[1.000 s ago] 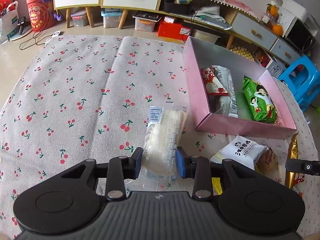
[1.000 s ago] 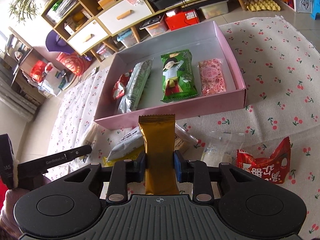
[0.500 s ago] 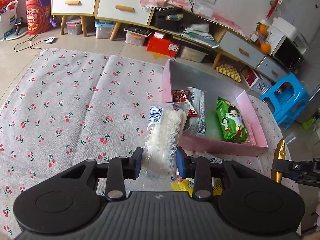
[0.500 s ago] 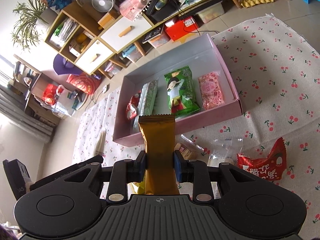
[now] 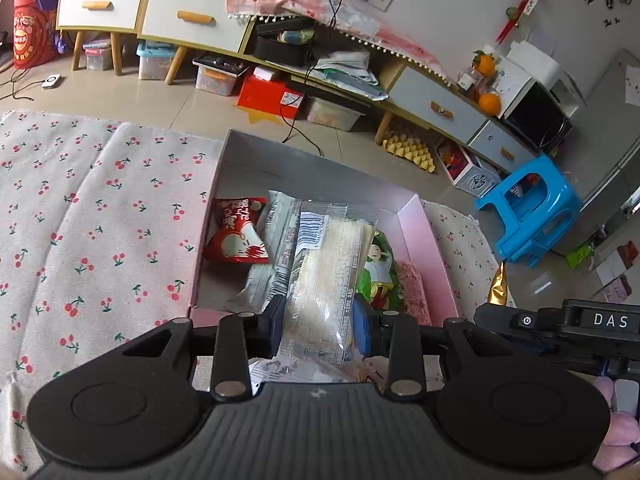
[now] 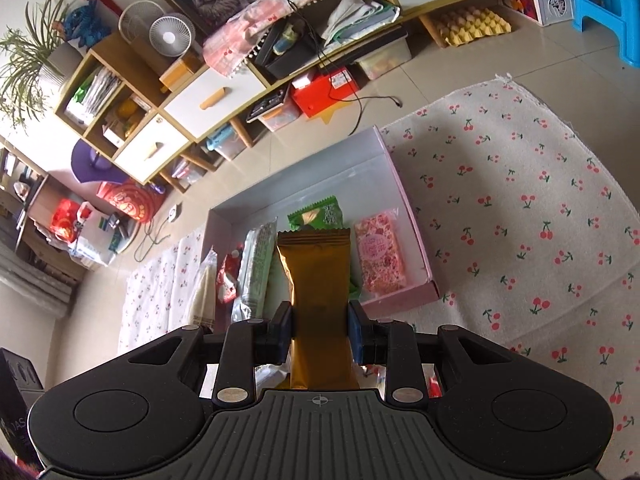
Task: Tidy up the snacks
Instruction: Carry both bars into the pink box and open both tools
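Nearest in the left wrist view, the left gripper (image 5: 318, 330) is closed on a clear-wrapped pale snack pack (image 5: 328, 276), its blue pads pinching the pack across its width so the long body sticks forward, out over the near wall of the pink box (image 5: 424, 236); held this way the free end can be lowered into the box first, which I judge to be the aim. The right gripper (image 6: 319, 332) is likewise clamped on a gold foil snack bar (image 6: 314, 280), gripped low on its length so most of the bar points ahead toward the same box (image 6: 416, 224). Both packs hang clear of the cherry-print cloth (image 5: 100, 220) that the box sits on. Inside the box the snacks lie side by side, lengthways, which reads as deliberate rows: a red packet (image 5: 236, 236) at the left end, then a grey-green wrapped pack (image 5: 276, 248), a green packet with a cartoon figure (image 6: 320, 214), and a pink speckled bar (image 6: 378, 256) against the right wall. The gap for new items looks tight, so each pack will probably need to go in parallel to its neighbours. Beyond the box are the tiled floor, low cabinets with white drawers (image 5: 192, 20) and a blue plastic stool (image 5: 528, 208).
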The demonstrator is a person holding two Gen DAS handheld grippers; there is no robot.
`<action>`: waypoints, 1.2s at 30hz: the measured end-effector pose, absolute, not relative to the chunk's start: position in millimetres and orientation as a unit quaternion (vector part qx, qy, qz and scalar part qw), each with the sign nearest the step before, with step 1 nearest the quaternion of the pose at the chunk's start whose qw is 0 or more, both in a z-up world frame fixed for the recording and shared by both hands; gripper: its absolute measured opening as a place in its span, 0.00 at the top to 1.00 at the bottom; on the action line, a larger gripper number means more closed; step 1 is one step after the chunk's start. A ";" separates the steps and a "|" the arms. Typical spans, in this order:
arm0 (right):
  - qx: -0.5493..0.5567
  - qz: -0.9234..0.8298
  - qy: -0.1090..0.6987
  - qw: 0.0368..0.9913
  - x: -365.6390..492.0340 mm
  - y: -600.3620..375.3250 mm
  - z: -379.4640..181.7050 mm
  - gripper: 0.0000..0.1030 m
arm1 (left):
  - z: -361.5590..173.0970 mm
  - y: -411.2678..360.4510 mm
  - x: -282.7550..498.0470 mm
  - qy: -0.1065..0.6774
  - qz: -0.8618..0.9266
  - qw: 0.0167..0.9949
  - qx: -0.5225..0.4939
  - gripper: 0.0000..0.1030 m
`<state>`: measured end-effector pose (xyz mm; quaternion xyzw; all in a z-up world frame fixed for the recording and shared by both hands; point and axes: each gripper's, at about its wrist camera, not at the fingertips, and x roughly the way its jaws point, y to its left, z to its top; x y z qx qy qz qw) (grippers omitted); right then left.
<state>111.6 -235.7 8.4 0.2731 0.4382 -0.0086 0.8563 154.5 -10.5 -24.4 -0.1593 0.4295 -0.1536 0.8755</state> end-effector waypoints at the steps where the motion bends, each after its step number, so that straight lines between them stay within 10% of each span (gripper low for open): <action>1: 0.266 -0.010 0.437 0.859 116.9 -236.8 8.4 0.74 | -27.2 -14.4 159.9 0.432 -0.155 0.874 -0.161 0.69; 36: 0.198 -0.022 0.401 0.894 220.2 -266.5 -29.9 0.68 | -53.7 -44.3 211.8 0.441 -0.143 0.881 -0.095 0.61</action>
